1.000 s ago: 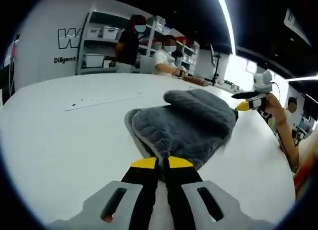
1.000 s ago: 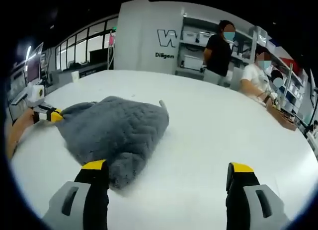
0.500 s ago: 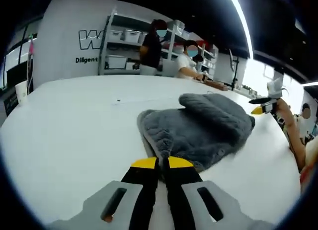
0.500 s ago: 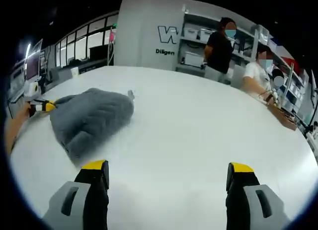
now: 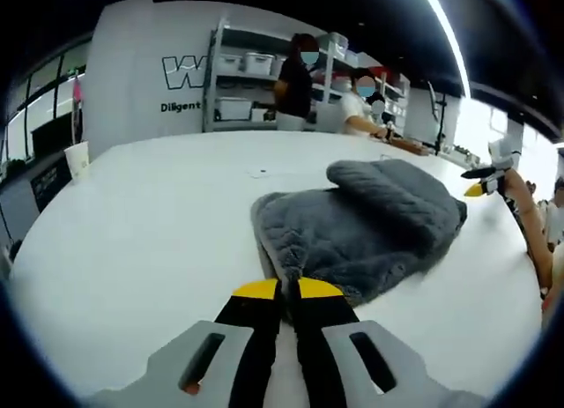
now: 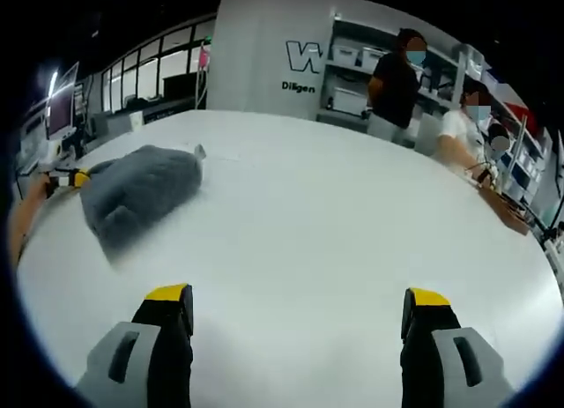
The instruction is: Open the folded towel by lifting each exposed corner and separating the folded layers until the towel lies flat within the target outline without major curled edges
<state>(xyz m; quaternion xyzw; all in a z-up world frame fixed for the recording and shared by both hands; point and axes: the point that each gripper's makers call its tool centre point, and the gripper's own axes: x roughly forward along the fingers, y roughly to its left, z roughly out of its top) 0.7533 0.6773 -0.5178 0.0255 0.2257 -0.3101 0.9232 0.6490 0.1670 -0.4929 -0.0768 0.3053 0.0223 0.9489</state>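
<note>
Towel [image 5: 361,223] on table [image 5: 141,241], shelves [image 5: 251,86] behind.

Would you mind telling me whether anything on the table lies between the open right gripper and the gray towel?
Nothing visible does. In the right gripper view, the right gripper has its jaws wide apart over bare white table, and the towel lies off toward the left with only tabletop between. The left gripper is shut on the towel's near edge.
</note>
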